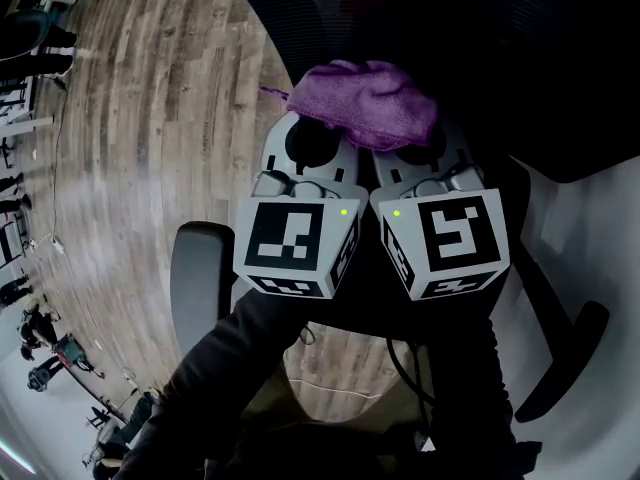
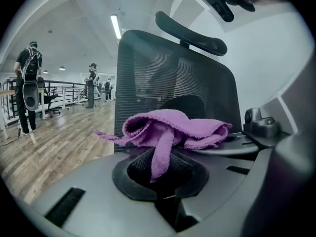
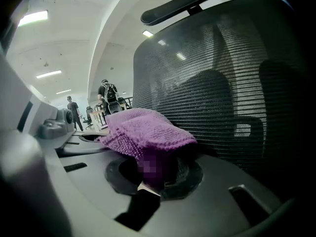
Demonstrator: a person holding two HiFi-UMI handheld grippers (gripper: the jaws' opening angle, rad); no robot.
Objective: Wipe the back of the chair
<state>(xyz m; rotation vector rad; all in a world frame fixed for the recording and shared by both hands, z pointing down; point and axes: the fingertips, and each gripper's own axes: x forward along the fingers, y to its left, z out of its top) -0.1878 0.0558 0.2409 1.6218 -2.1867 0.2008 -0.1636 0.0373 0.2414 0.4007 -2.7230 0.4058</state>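
Across the tips of both hand-held grippers, a purple cloth (image 1: 368,103) faces the chair back (image 3: 222,73).
The left hand-held gripper (image 2: 159,174) and right hand-held gripper (image 3: 155,174) sit side by side, each clenched on a fold of the purple cloth, with the mesh just ahead. Soft, light and limp, the cloth likely wipes best held by its bunched middle, as now. The mesh probably yields under pressure, so light strokes suit.

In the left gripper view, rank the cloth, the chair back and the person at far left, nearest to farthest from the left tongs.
1. Cloth, draped on the left tongs.
2. Chair back, centre, right behind the cloth.
3. Person, far left, across the floor.
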